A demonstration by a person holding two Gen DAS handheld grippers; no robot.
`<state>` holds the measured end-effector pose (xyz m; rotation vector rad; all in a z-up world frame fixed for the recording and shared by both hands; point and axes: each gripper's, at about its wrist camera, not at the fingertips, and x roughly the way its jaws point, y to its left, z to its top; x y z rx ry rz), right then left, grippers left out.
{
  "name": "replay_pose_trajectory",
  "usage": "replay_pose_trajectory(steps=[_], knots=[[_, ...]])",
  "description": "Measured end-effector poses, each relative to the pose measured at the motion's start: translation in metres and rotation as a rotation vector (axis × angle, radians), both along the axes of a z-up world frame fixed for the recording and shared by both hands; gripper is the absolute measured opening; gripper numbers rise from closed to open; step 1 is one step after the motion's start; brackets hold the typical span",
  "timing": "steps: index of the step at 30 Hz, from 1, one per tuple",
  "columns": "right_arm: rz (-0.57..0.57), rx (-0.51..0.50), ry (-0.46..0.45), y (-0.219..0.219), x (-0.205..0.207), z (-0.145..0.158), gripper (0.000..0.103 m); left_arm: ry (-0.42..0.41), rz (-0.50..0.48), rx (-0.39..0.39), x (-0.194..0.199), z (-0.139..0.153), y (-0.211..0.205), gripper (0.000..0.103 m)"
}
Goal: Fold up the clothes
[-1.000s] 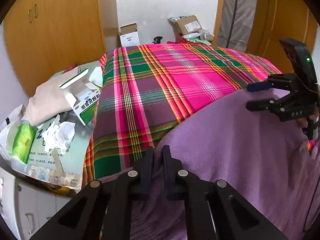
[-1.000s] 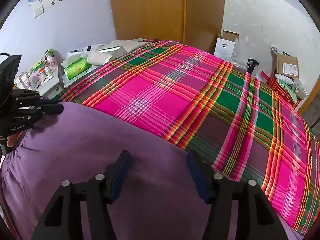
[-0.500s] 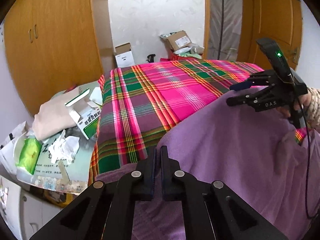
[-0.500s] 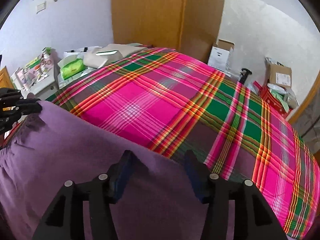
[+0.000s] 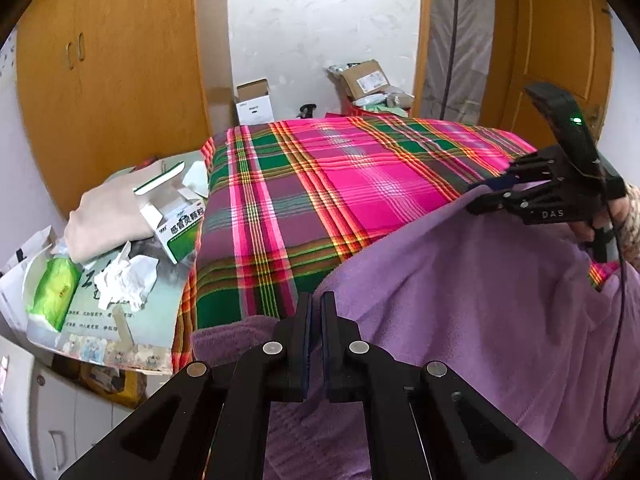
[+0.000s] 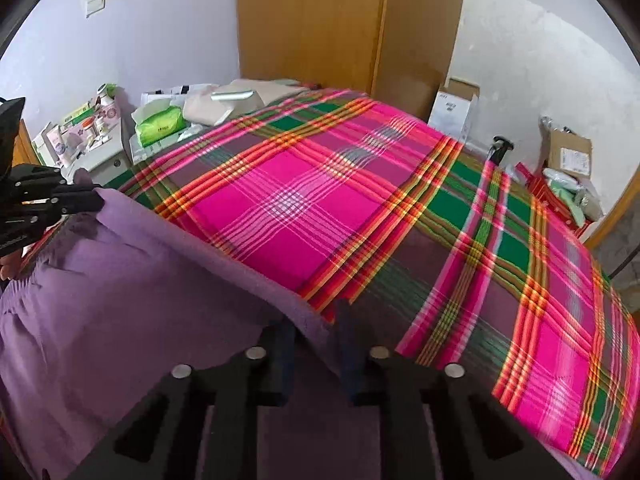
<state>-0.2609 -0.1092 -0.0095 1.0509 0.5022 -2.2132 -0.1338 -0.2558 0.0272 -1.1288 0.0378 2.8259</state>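
Note:
A purple fleece garment [image 5: 480, 300] [image 6: 120, 300] lies raised over the near part of a bed with a pink, green and red plaid cover [image 5: 340, 184] [image 6: 300, 200]. My left gripper [image 5: 314, 300] is shut on one corner of the garment's far edge; the right wrist view shows it at the left border [image 6: 96, 198]. My right gripper [image 6: 314, 320] has its fingers drawn in on a fold of the same edge, fabric pinched between them. It appears at the far right of the left wrist view [image 5: 476, 196], held by a hand. The edge is stretched between the two grippers.
A cluttered bedside cabinet stands left of the bed with a medicine box [image 5: 182, 228], a green wipes pack [image 5: 54, 292] and beige folded cloth [image 5: 104, 216]. A wooden wardrobe [image 5: 112, 80], cardboard boxes [image 5: 252, 102] and a door [image 5: 560, 40] stand beyond the bed.
My right gripper's fingers have drawn in from wide apart onto the garment's edge. Both grippers have lifted that edge, showing more of the room beyond the bed.

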Motion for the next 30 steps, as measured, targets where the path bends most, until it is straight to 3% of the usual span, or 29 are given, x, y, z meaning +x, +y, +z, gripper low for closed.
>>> replay_pose_trajectory(steps=[6,12,30], knots=[[-0.011,-0.002,0.066,0.0,0.029,0.018,0.007,0.013,0.019,-0.021,0.004,0.007,0.002,0.004],[-0.066,-0.062,0.096,0.006,0.059,0.043,0.006,0.047,0.034,-0.039,0.016,0.02,0.007,0.004],[-0.135,-0.087,0.207,0.014,0.167,0.079,0.006,0.141,0.034,-0.027,0.082,0.056,0.026,0.004]])
